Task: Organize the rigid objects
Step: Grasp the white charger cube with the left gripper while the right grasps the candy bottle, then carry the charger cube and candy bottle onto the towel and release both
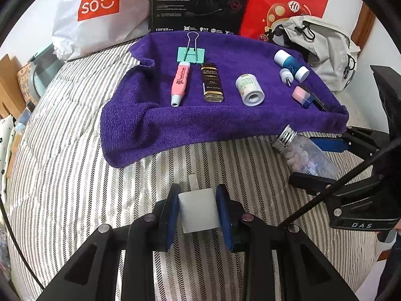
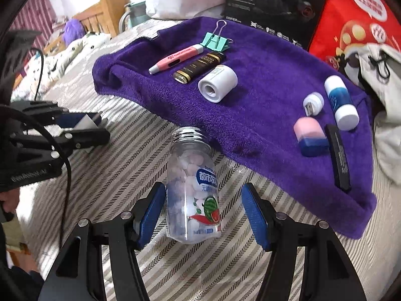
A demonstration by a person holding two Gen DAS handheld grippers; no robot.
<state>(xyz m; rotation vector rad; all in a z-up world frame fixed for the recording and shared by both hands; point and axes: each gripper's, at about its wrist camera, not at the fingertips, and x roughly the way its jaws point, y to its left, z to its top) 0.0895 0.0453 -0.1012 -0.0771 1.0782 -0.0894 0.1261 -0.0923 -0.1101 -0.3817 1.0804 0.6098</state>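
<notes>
Rigid objects lie in a row on a purple towel (image 1: 160, 123) spread over a striped bedcover (image 1: 75, 175). In the left wrist view I count eight on it: one mint binder clip (image 1: 191, 54), one pink pen-shaped device (image 1: 179, 84), one dark flat bottle (image 1: 212, 82), one white cylinder (image 1: 250, 90) with a hole in its end, one blue-and-white tube (image 1: 291, 64), one small white USB plug (image 1: 286, 74), one pink-and-blue eraser-like block (image 1: 302, 96) and one thin black bar (image 1: 318, 102). The left gripper (image 1: 199, 209) pinches a white block (image 1: 199, 212) between its blue pads, just off the towel's near edge. To the right, the right gripper (image 1: 318, 160) brackets a clear jar (image 1: 304, 154) with a silver screw neck; the jar holds white tablets. In the right wrist view the same jar (image 2: 191, 188) lies on the bedcover just in front of the towel (image 2: 275, 150), neck pointing toward it, part-filled with white and pale pink tablets. The right gripper (image 2: 203, 209) is spread wide, its pads (image 2: 254, 215) on either side of the jar; the left pad looks to touch it, the right stands apart. The same eight items rest on the towel, and the left gripper (image 2: 87, 125) appears at left, clamping the white block (image 2: 86, 123).
</notes>
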